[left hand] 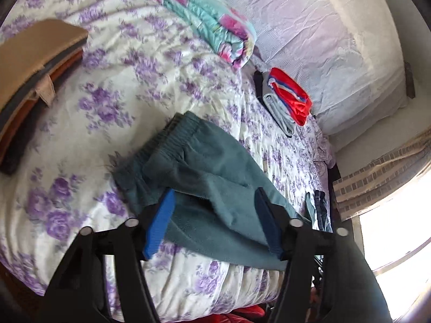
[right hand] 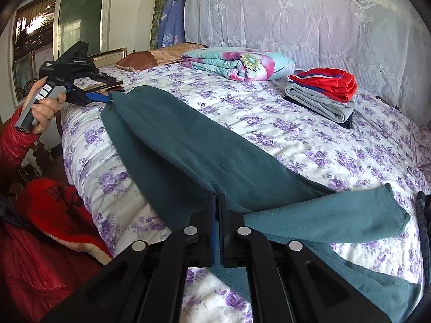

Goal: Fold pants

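The teal pants (right hand: 188,150) lie along the near edge of the bed (right hand: 309,145), which is covered by a white sheet printed with purple roses. They are folded lengthwise, one leg on the other, with the elastic waistband (left hand: 161,145) at the person's left end and the leg cuffs at the right, where one cuff (right hand: 388,210) is flipped back across the sheet and more fabric hangs over the bed's front edge.

The left gripper (left hand: 215,207) stands about half open, its blue pads (left hand: 159,226) either side of the fabric just below the waistband without pressing on it. In the right wrist view the same tool (right hand: 107,97) shows at the waistband end, gripped by a hand (right hand: 44,110) coming out of a red quilted sleeve (right hand: 16,140). Small pale print runs along its black body, too fine to read.

The right gripper (right hand: 216,199) is closed, its two fingers together and pinching the teal cloth near the lower legs at the bed's edge.

Farther back on the bed sits a stack of folded clothes (right hand: 323,94), red with blue and white stripes on top, grey below, something dark under that. A folded floral quilt (right hand: 237,63) in aqua and pink lies beside it, with a brown pillow (right hand: 150,58) near the headboard end. A white lace cover (right hand: 309,18) drapes behind the bed. A blue cloth (right hand: 173,18) hanging in the corner carries pale printing I cannot make out.
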Tool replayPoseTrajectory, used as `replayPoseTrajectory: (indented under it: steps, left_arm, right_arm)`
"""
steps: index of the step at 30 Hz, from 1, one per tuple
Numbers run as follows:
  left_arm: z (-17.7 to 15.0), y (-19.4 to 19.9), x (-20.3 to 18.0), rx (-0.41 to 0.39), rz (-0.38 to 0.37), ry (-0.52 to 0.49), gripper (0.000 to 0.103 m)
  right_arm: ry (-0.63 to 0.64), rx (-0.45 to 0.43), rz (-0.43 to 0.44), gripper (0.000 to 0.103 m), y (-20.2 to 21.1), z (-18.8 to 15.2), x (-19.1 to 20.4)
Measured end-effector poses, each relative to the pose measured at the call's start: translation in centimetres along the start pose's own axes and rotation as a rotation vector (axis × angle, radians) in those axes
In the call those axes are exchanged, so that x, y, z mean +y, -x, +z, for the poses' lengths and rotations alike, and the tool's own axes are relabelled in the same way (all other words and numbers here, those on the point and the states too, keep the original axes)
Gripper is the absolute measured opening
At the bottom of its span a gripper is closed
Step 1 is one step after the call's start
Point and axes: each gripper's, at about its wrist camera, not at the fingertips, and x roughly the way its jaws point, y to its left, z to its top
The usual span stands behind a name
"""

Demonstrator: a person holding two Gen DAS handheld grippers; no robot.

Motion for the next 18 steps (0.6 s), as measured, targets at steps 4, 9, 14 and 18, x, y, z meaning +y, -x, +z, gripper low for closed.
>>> replayPoseTrajectory:
  steps: [4,9,14,18]
  left_arm:
    - [0.2,-2.0,0.8,0.031,0.033,0.064,0.039]
    - [1.0,-2.0,1.7,0.009,0.030,0.091,0.005]
    - [0.9,0.8,0.4,-0.058,0.061,-0.004,0.003]
    - [0.2,1.1,1.1,-0.053,0.107,-0.029,0.003]
  right_arm:
    - [-0.001,0.003,0.002,0.002,0.1,-0.1,0.0]
    - [-0.004,0.010,0.004,0.002,0.3,-0.1,0.1]
    - [0.003,0.017,0.020,0.002,1.4,-0.4,0.6]
    - [0.014,0.030,0.007,0.002,1.5,-1.2,1.1]
